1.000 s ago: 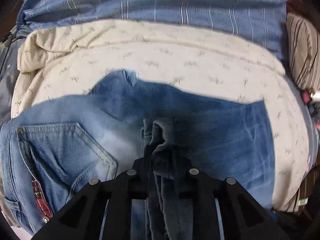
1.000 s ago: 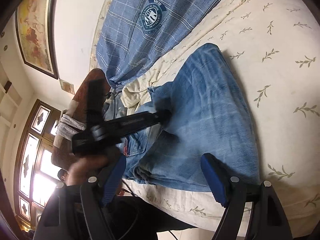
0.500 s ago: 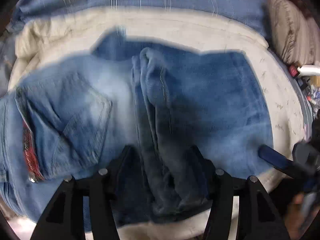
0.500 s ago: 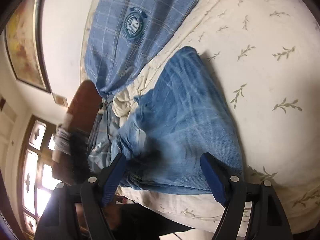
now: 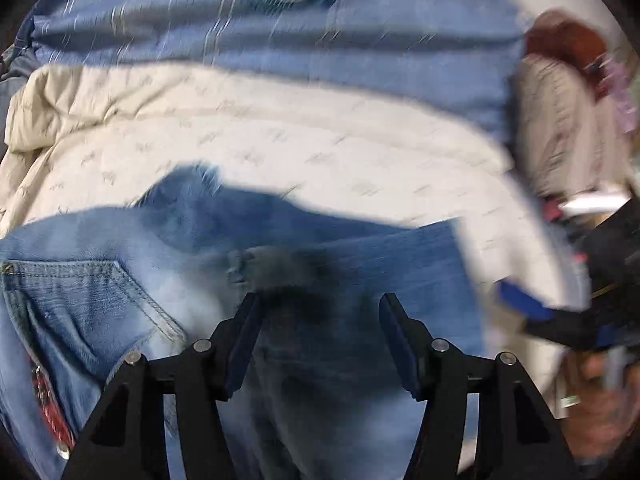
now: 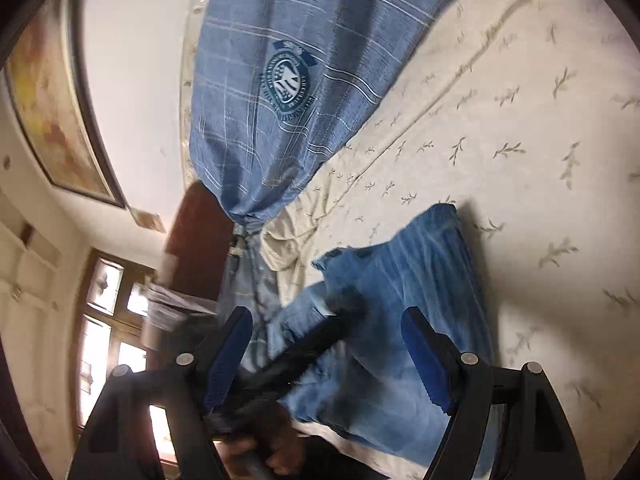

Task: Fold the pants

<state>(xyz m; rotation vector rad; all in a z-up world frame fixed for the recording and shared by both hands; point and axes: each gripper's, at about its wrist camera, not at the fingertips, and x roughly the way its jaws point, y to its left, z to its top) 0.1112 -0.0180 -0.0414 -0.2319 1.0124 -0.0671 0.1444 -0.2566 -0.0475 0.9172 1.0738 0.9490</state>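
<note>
2 open grippers (image 5: pixel 320 344) (image 6: pixel 326 360) w/ jeans (image 5: pixel 360 264) just ahead.

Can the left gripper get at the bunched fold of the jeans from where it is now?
Probably yes: the left gripper is open just above the jeans, with the bunched fold right ahead of its fingertips and nothing between them.

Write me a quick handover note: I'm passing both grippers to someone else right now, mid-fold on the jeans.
Left gripper: open, empty, low over the jeans, aimed at a small bunched ridge of denim.
Right gripper: open, empty, off the near right edge of the jeans.
Jeans lie on the cream leaf-print bedspread, already folded into a compact stack, back pocket facing up on the left. A blue plaid cloth lies beyond them.
Done: the main folds.
Left: probably flatten that ridge and square the edges; the view is blurred, so check first.
</note>
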